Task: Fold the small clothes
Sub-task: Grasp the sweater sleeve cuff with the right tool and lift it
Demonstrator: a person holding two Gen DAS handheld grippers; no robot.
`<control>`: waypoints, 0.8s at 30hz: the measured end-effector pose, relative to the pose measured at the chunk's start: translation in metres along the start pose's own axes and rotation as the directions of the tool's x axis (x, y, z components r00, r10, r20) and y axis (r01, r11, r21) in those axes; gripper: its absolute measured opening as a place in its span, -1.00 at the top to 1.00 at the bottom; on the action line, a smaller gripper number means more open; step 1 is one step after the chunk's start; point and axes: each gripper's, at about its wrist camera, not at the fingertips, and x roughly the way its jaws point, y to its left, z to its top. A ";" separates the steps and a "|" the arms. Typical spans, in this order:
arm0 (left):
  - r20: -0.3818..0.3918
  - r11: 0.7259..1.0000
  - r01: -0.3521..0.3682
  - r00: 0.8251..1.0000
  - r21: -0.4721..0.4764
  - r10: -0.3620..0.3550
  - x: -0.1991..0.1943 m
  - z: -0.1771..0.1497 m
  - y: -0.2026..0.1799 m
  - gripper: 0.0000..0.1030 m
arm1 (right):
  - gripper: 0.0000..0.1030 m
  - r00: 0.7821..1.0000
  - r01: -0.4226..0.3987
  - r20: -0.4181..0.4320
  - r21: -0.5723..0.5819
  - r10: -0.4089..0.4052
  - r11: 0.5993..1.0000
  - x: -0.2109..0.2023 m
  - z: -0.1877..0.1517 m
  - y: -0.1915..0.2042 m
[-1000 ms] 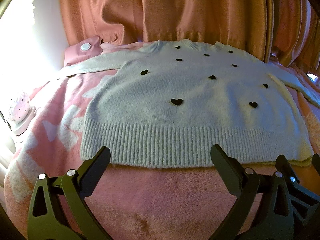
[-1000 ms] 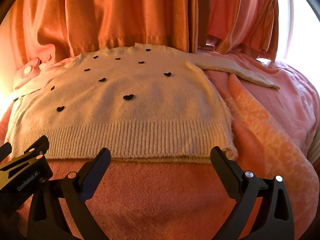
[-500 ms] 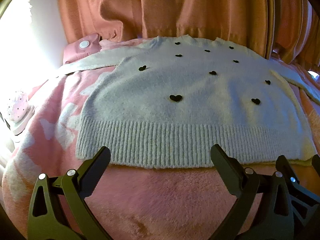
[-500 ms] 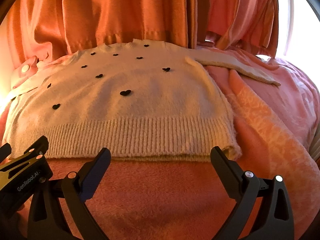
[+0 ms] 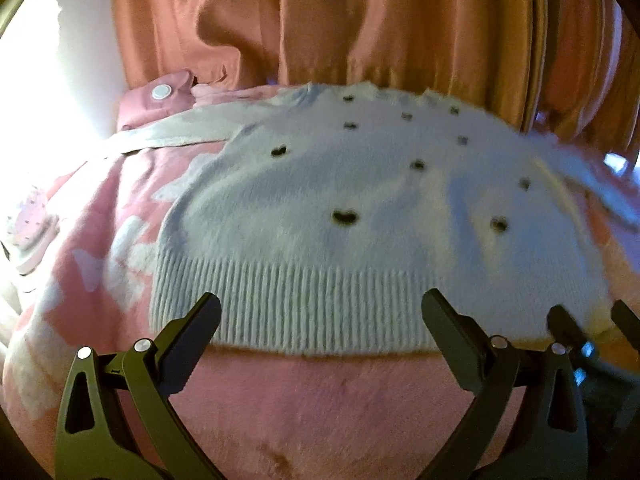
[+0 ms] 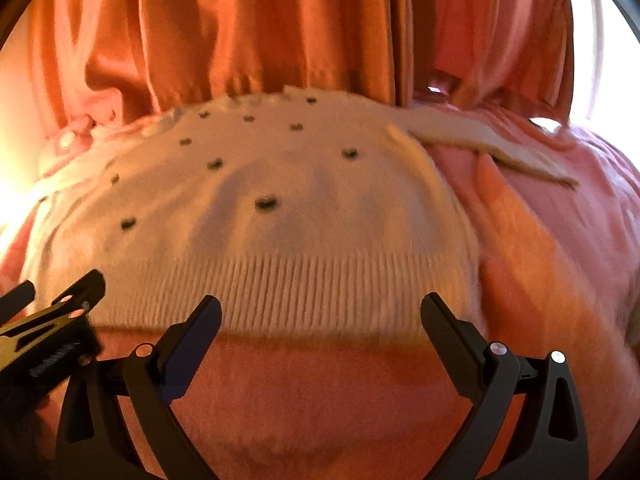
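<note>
A small pale fuzzy sweater (image 5: 360, 208) (image 6: 280, 208) with several black hearts lies flat, front up, on a pink blanket (image 5: 320, 408) (image 6: 540, 264). Its ribbed hem faces me and both sleeves spread sideways. My left gripper (image 5: 320, 312) hovers open over the left half of the hem, fingertips overlapping the rib. Over the hem's right half my right gripper (image 6: 320, 312) stands open too. Nothing is held by either. The right gripper's tips (image 5: 580, 332) show at the left wrist view's right edge, and the left gripper's body (image 6: 48, 332) at the right wrist view's left edge.
Orange curtains (image 5: 360, 20) (image 6: 260, 20) hang right behind the sweater's collar. A pink cushion with a white button (image 5: 160, 96) lies at the back left. A pale dotted object (image 5: 30, 228) sits at the bed's left edge. Bright window light glares at the far sides.
Both grippers have moved forward toward the sweater; the ribbed hem now sits between and under the fingertips. The jaws have stayed open. The sweater has not shifted.
</note>
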 end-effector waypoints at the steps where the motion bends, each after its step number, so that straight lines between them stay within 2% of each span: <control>1: 0.010 0.999 0.023 1.000 -0.024 -0.023 -0.001 0.008 0.005 -0.91 | -0.90 1.000 -0.009 0.012 0.018 0.009 1.000 0.000 0.010 -0.011; 4: 0.043 0.995 0.054 0.998 -0.089 -0.050 -0.001 0.034 0.022 -0.91 | -0.90 0.997 -0.066 0.039 0.155 0.061 0.986 0.012 0.055 -0.075; 6: 0.062 0.990 0.070 0.996 -0.119 -0.063 0.001 0.051 0.031 -0.91 | -0.90 0.997 -0.083 0.033 0.289 0.076 0.954 0.029 0.083 -0.129; 9: 0.074 0.986 0.091 0.994 -0.140 -0.081 0.009 0.069 0.038 -0.91 | -0.90 0.996 -0.083 0.008 0.501 0.092 0.861 0.071 0.114 -0.220; 10: 0.077 0.985 0.097 0.993 -0.144 -0.087 0.012 0.072 0.039 -0.91 | -0.90 0.996 -0.074 0.004 0.542 0.086 0.837 0.083 0.119 -0.241; 12: 0.076 0.983 0.105 0.993 -0.153 -0.094 0.018 0.078 0.040 -0.91 | -0.90 0.998 -0.035 -0.020 0.645 0.063 0.764 0.118 0.125 -0.298; 14: 0.070 0.981 0.105 0.993 -0.164 -0.094 0.024 0.080 0.039 -0.91 | -0.88 0.998 0.005 -0.051 0.710 0.045 0.704 0.146 0.125 -0.334; 15: 0.068 0.979 0.109 0.993 -0.171 -0.099 0.027 0.080 0.039 -0.91 | -0.86 0.997 0.030 -0.070 0.738 0.032 0.674 0.159 0.124 -0.350; 18: 0.048 0.976 0.114 0.993 -0.188 -0.107 0.038 0.079 0.038 -0.91 | -0.68 0.998 0.028 -0.055 0.771 0.023 0.636 0.180 0.125 -0.370; 24: -0.001 0.978 0.118 0.993 -0.173 -0.120 0.060 0.074 0.032 -0.91 | -0.13 1.000 0.016 -0.018 0.787 -0.003 0.616 0.208 0.139 -0.386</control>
